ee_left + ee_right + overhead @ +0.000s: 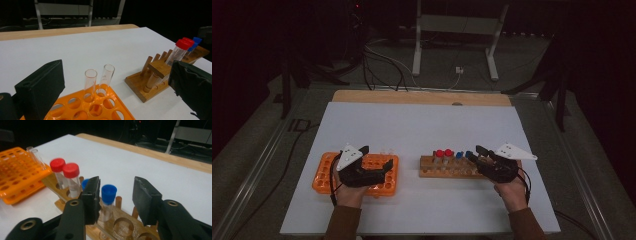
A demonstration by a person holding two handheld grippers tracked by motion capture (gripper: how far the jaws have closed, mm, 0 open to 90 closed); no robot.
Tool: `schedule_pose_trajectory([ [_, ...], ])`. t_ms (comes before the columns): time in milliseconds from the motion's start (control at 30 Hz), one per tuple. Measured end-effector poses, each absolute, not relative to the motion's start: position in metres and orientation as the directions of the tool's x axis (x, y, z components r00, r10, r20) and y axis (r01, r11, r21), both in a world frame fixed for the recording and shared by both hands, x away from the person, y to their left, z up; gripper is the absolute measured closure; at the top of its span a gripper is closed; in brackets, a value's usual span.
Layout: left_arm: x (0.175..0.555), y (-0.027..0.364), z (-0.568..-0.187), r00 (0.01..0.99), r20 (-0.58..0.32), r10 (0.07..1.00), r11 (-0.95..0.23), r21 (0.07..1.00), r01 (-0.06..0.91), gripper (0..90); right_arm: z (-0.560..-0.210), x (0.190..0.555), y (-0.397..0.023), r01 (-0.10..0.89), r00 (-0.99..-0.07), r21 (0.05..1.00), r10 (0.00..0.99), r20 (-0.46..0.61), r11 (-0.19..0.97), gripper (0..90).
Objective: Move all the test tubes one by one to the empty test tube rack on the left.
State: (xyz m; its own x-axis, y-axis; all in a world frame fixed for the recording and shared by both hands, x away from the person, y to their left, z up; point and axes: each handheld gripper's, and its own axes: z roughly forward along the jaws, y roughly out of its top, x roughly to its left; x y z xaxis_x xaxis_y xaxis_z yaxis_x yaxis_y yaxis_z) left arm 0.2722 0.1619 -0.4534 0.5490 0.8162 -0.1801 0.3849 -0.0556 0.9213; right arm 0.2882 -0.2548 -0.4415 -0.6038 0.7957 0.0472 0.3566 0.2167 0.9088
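The blue-capped tube point(108, 199) nearest the right gripper point(117, 195) stood upright in the wooden rack point(125, 226), in a hole towards the rack's right end as seen from the person's side. It sat between that gripper's two black jaws, close against the inner face of one and clear of the other. The jaws were parted with a plain gap on one side of the cap, so they were not pressing on it. A second blue cap point(85, 183) showed just behind the nearer jaw, and two red-capped tubes point(65, 177) stood side by side further along the same rack.

From above, the right gripper point(484, 156) lay over the right end of the wooden rack point(432, 172), with the person's right hand point(513, 192) behind it.

To the left, well apart from the wooden rack, the orange rack point(321, 175) sat on the white table point(422, 125). Two clear glass tubes point(97, 81) stood upright in neighbouring holes at its far corner, uncapped. The left gripper point(377, 157) hovered over this rack with its jaws spread wide; nothing lay between them, and the glass tubes stood beyond the tips. Whether those tubes held any liquid I could not make out in the dim light.

Past the table's far wooden edge point(422, 97), cables point(382, 65) and a white stand's legs point(417, 60) lay on the dark floor.
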Motion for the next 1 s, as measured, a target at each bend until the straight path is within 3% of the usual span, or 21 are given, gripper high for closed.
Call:
schedule_pose_trajectory([
  [400, 0.271, 0.164, -0.451, 0.55, -0.187, 0.814, -0.041, 0.926, 0.376, 1.4, -0.458, 0.295, -0.24, 0.394, -0.634, 0.877, 0.772, 0.045, 0.273, 74.7],
  [1000, 0.268, 0.166, -0.447, 0.537, -0.175, 0.825, -0.022, 0.94, 0.341, 1.5, -0.453, 0.292, -0.242, 0.384, -0.636, 0.888, 0.77, 0.056, 0.253, 76.8],
])
